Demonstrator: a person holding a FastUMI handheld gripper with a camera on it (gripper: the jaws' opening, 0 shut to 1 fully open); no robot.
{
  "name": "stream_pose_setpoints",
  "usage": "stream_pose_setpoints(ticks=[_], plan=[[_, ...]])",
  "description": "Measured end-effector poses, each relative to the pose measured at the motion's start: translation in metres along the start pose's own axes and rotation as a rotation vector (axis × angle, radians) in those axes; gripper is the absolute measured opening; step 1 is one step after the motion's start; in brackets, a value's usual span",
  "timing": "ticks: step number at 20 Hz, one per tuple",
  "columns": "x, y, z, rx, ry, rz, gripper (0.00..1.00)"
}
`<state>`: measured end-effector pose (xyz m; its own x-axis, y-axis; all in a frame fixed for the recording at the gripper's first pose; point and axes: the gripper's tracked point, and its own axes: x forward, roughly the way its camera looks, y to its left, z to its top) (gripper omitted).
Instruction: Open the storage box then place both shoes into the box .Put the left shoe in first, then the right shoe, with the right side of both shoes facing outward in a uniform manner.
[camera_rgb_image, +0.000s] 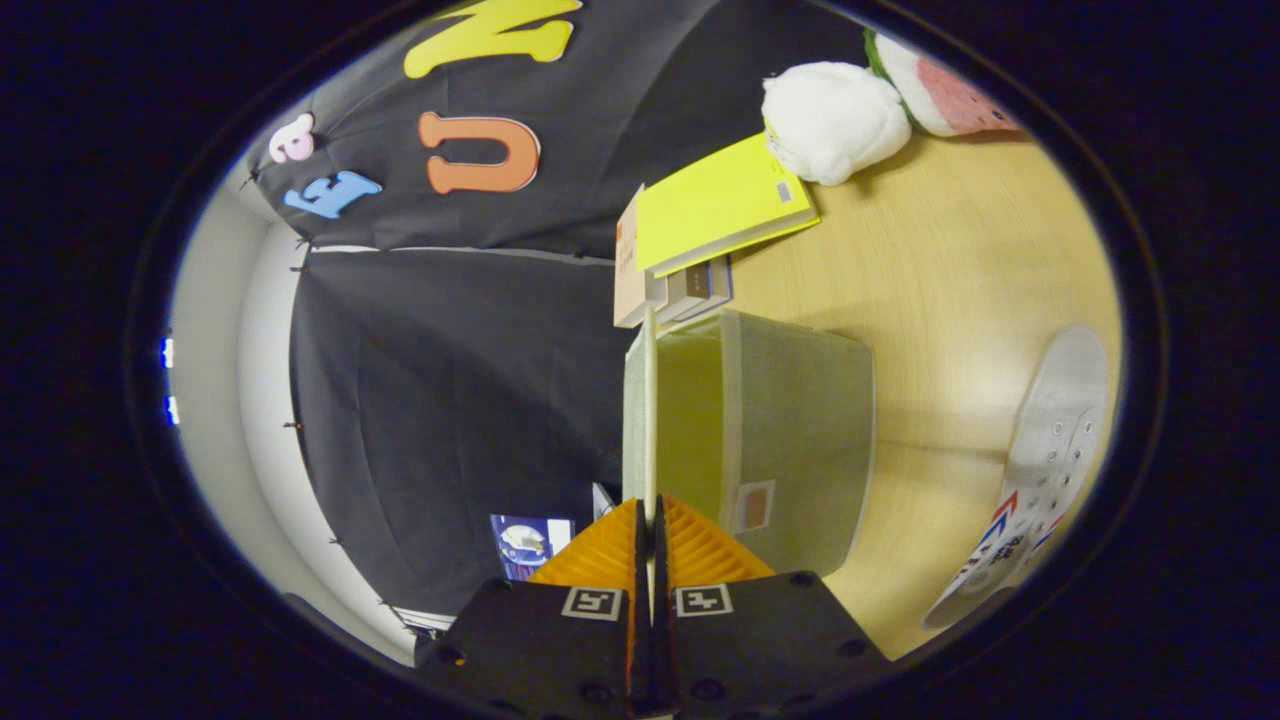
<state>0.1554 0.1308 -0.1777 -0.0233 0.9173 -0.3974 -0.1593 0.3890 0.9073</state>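
Pinching the thin lid (650, 400) of the storage box (790, 440), the gripper (650, 545) has its two fingers drawn together on the panel, one on each face, so the clamp looks firm on the lid's near edge. The view is rolled a quarter turn, so the wooden table (950, 270) stands like a wall beside the box. The lid runs edge-on straight ahead from between the fingers, its long axis along the fingers' own line, and it stands off the box's mouth, parted from the translucent body; I judge it swung partly open, though the fisheye makes the angle hard to read.

So the step in hand is the first one, opening the box. Neither shoe is in yet. One shoe (1040, 480), white with eyelets and a striped mark on its side, lies on the table well apart from the box, sole toward the table; its long axis runs roughly parallel with the lid's, and which end is the toe I cannot say for certain. Whether it is the left or the right shoe I cannot tell either.

Next, the lid wants carrying on until it rests fully clear of the opening, then letting go, before the left shoe is fetched.

Beyond the box sit a stack of books (700, 230) with a yellow cover on top, and a white plush toy (830, 120)
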Motion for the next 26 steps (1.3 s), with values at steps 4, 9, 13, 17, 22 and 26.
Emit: stream_pose_setpoints(ticks=[4, 9, 13, 17, 22, 26], plan=[[0.017, 0.043, -0.009, -0.012, -0.013, -0.034, 0.06], [0.059, 0.111, -0.005, -0.083, -0.064, -0.027, 0.07], [0.113, 0.157, -0.012, -0.134, -0.039, -0.015, 0.11], [0.18, 0.184, -0.03, -0.172, 0.053, -0.033, 0.14], [0.22, 0.19, -0.048, -0.271, 0.139, -0.099, 0.8], [0.223, 0.18, -0.048, -0.257, 0.097, -0.141, 1.0]])
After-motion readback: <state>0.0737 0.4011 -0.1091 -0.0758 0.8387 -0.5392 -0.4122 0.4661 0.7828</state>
